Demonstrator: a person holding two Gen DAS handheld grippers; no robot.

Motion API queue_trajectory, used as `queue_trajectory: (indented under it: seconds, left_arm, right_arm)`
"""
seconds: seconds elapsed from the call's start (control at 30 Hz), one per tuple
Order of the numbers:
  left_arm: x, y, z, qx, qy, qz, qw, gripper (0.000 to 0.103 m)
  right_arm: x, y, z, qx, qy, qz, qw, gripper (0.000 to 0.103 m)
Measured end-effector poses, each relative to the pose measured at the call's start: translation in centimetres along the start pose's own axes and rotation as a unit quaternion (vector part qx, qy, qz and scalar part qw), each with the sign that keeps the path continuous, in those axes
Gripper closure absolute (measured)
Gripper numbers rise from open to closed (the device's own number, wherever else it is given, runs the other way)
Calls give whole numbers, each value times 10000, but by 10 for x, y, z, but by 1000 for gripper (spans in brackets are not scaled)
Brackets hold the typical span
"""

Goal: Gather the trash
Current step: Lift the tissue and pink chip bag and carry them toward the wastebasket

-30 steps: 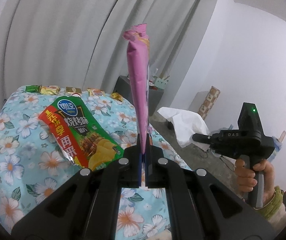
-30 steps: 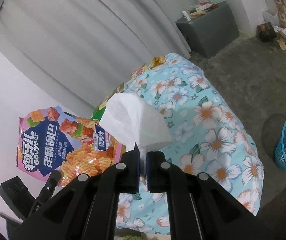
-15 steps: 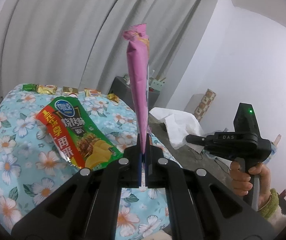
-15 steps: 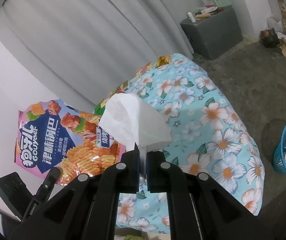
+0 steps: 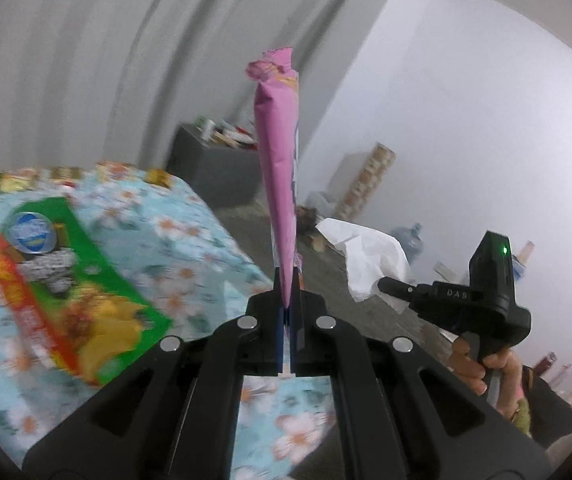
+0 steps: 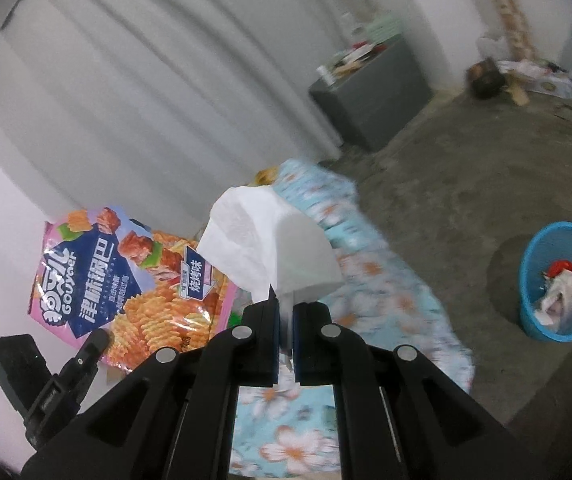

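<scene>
Pink snack bag (image 5: 277, 184), seen edge-on from the left wrist, stands upright in the left tongs (image 5: 286, 312), which are clenched on its lower edge. The right tongs (image 6: 284, 320) are clenched on one white tissue (image 6: 265, 244), held up above the counter's (image 6: 386, 280) floral cloth. One green chip bag (image 5: 65, 280) lies flat on that cloth, and a row of small wrappers (image 5: 61, 174) lines its far edge. One blue bin (image 6: 562, 280) stands on the floor, well apart, with trash inside.
</scene>
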State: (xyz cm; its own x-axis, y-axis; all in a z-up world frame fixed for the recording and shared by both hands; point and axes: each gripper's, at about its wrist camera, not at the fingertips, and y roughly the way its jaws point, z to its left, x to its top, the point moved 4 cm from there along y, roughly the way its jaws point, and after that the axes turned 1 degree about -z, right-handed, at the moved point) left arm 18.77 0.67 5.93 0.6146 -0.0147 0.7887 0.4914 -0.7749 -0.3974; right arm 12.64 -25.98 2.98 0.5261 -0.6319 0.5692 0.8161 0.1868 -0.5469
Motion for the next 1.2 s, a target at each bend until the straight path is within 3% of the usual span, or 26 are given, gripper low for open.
queue_trajectory:
  seconds: [0.13,0.33,0.43,0.53,0.73,0.83,1.1,1.2]
  left_arm:
    - [0,46,-27,-461,-72,427,9980,103]
    - [-14,126,-81,-1058,-35,1208,9870,103]
    - [-30,173,-105,-1249,-130,1727,9769,103]
    - [-54,229,-123,-1355,-388,2360,9615,103]
    - [-106,317,-146,-1316,-807,3270,9323,103]
    - [-136,365,-152,-1062,-915,3618,9216,103]
    - [-206,450,-146,-584,-1596,4209,8910,103]
    - [-225,465,-136,-376,-1795,4251,8864,103]
  right_arm:
    - [3,-33,-36,-273,257,-315,9988,98]
    - [2,-85,-104,-836,781,-828,9900,98]
    - [-2,-101,-139,-1060,1093,-987,9834,98]
    - [-5,-109,-174,-1224,1416,-1053,9767,98]
    - [-11,-105,-243,-1577,1960,-1007,9626,98]
    - [-17,-95,-276,-1677,2263,-933,9550,98]
    - [-40,-74,-329,-1747,2755,-687,9428,98]
    - [-49,-70,-343,-1743,2829,-622,9411,98]
